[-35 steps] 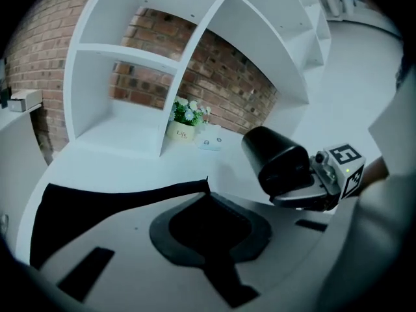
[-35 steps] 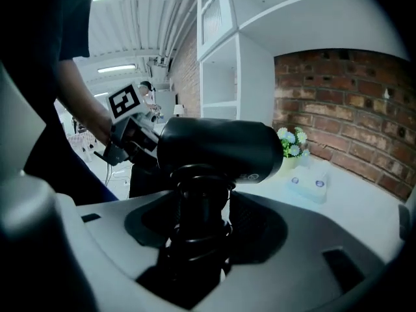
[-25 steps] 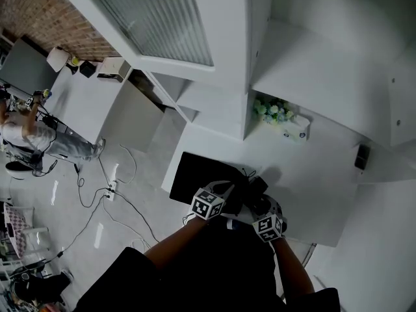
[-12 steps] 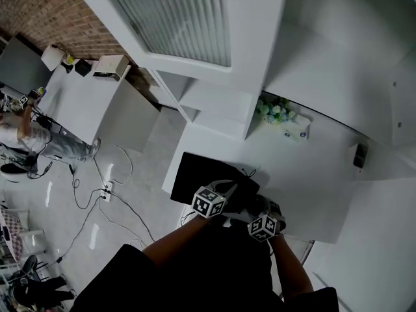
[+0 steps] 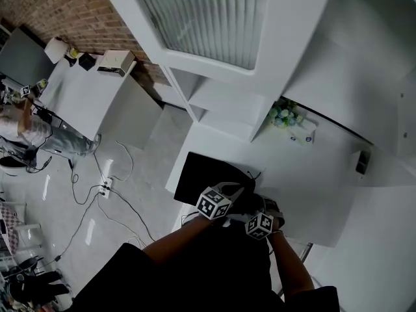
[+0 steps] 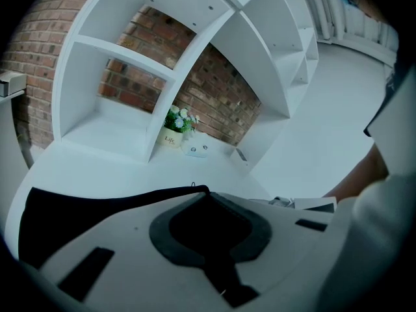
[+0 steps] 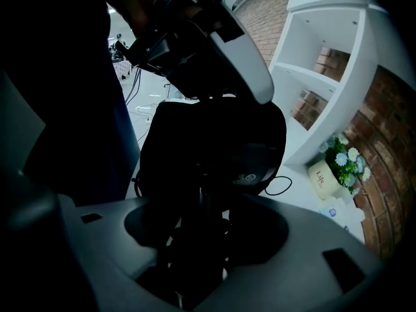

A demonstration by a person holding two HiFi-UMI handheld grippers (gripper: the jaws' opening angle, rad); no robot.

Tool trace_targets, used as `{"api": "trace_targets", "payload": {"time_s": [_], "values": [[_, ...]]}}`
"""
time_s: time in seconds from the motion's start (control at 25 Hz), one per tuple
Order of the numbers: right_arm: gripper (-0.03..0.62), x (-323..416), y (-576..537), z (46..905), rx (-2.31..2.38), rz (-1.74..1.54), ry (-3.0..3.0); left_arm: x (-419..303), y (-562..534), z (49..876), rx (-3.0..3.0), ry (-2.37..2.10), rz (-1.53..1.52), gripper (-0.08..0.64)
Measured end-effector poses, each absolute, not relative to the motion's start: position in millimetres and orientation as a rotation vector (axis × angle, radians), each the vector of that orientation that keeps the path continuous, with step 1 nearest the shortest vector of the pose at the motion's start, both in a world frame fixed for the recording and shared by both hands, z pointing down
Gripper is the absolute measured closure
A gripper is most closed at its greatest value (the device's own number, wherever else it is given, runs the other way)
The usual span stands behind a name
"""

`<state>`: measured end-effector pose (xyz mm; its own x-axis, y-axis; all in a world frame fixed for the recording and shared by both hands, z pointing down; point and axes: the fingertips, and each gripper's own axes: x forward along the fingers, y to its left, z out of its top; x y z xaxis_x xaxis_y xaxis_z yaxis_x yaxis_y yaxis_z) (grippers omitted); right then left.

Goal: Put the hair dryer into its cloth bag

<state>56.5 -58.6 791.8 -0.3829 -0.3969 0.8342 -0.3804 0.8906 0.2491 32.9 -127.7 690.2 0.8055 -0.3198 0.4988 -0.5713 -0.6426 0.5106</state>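
The left gripper had its fingers pinched shut on the rim of the flat black cloth bag lying on the white desk. The right gripper clamped the black plastic hair dryer by its handle, whose head reached beyond the fingers against the bag.

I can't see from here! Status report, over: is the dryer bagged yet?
Left gripper pinching cloth bag edge. Right gripper clamped on hair dryer, held at the bag, not inside yet. Nothing blocking.

Counter bare to my right: free passage. Cloth bag covers left part. Flower pot and shelf upright close off back. Hair dryer crowds my right gripper.
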Motion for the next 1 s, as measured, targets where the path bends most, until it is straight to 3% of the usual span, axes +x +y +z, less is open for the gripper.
{"api": "trace_targets", "payload": {"time_s": [1.0], "values": [[0.333, 0.3, -70.5, 822.3, 0.502, 0.145, -2.052, 13.0, -115.7, 698.8, 2.330, -0.581, 0.511, 0.529]]}}
